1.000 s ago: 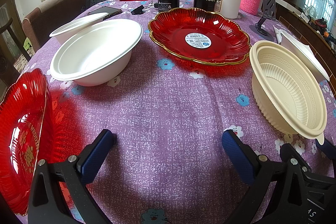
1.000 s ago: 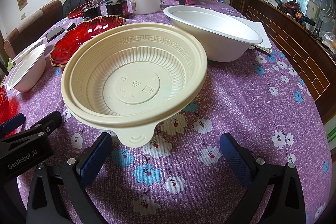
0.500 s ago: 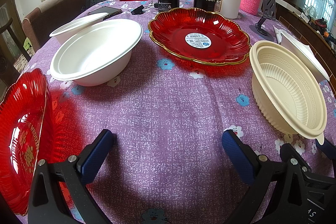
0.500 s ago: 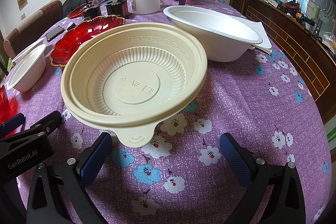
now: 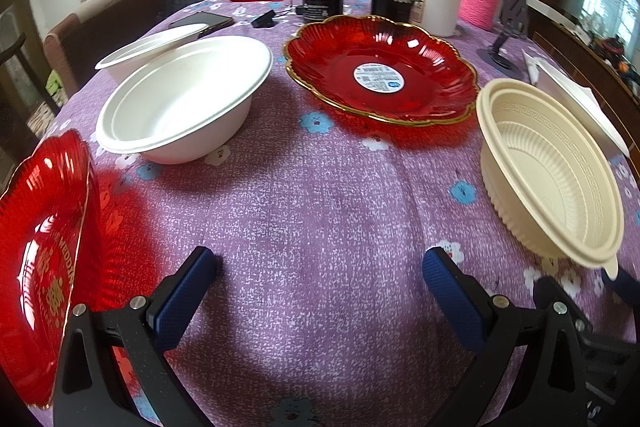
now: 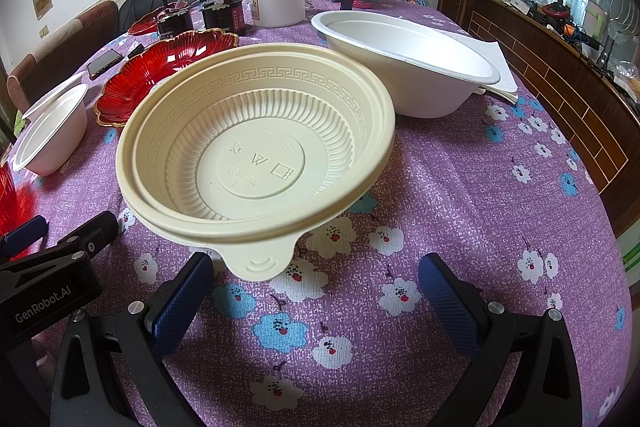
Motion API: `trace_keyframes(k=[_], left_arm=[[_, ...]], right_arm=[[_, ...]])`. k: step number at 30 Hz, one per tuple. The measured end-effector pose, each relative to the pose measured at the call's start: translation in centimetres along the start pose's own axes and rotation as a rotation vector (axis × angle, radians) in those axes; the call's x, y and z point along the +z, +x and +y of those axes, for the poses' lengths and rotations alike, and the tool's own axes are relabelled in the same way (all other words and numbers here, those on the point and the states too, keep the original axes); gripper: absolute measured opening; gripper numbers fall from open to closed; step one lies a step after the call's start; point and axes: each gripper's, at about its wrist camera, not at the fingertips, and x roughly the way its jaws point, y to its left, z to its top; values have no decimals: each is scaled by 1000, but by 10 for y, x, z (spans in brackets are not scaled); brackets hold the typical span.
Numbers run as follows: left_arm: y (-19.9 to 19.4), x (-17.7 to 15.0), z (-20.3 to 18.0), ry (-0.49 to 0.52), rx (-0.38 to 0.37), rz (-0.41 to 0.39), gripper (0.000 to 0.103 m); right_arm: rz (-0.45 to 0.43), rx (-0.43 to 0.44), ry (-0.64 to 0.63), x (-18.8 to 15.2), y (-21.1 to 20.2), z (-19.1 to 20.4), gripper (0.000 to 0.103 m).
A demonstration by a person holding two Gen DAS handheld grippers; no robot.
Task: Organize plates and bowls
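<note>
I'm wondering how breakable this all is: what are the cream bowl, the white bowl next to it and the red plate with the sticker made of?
Cream bowl: likely moulded plastic, matte, with ribbed walls, embossed symbols and a pull tab. White bowl: looks like pressed paper pulp or foam, dull and chalky. Red plate: glossy and translucent with a gold rim; plastic or glass, hard to tell.

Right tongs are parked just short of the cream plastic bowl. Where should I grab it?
Take the cream plastic bowl by its flat pull tab, coming straight in from the near side with the right tongs. The tab juts toward the open tongs, thin enough to pinch; the ribbed wall flares too wide.
</note>
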Motion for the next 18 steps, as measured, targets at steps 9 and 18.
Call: trace_keyframes(k=[9, 18], left_arm=[[0, 2, 1, 20, -19, 14, 103], [1, 2, -1, 20, -18, 8, 103]], right_arm=[[0, 0, 0, 0, 0, 0, 102], [0, 0, 0, 0, 0, 0, 102]])
